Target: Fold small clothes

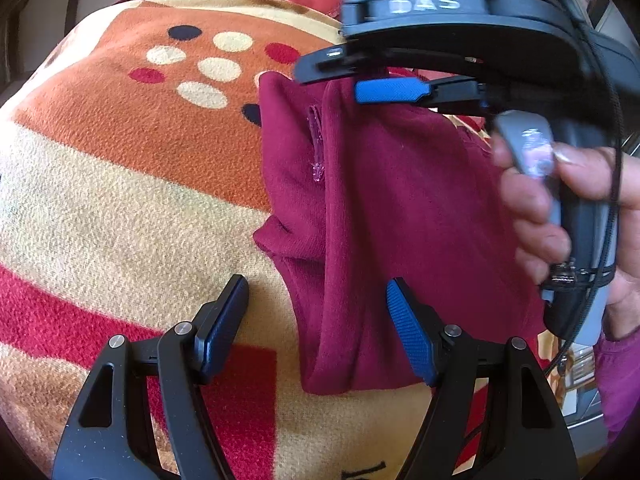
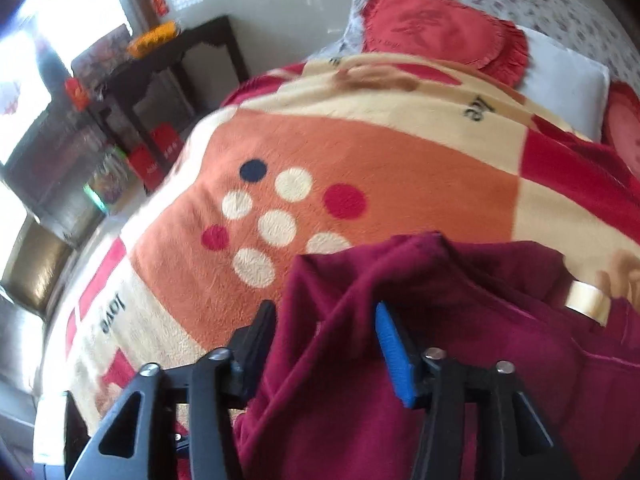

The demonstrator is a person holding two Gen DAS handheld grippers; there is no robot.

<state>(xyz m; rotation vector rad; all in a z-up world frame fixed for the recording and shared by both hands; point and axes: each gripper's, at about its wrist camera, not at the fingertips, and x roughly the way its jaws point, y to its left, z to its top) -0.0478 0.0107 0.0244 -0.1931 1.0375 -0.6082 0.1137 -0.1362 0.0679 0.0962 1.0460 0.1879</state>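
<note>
A maroon garment (image 1: 392,208) lies bunched on the patterned blanket (image 1: 120,184). My left gripper (image 1: 316,308) is open, its jaws set wide apart around the garment's near lower edge. My right gripper shows in the left wrist view (image 1: 360,76) at the garment's far edge, held by a hand, with maroon cloth between its fingers. In the right wrist view the garment (image 2: 460,340) fills the lower right, and the right gripper (image 2: 326,328) has cloth lying between its spread fingers; I cannot tell whether it grips it. A cream label (image 2: 586,300) shows on the garment.
The blanket (image 2: 360,140) covers a bed. A red fringed cushion (image 2: 444,28) and a white pillow (image 2: 560,76) lie at the far end. A dark side table (image 2: 176,64) with clutter stands to the left of the bed.
</note>
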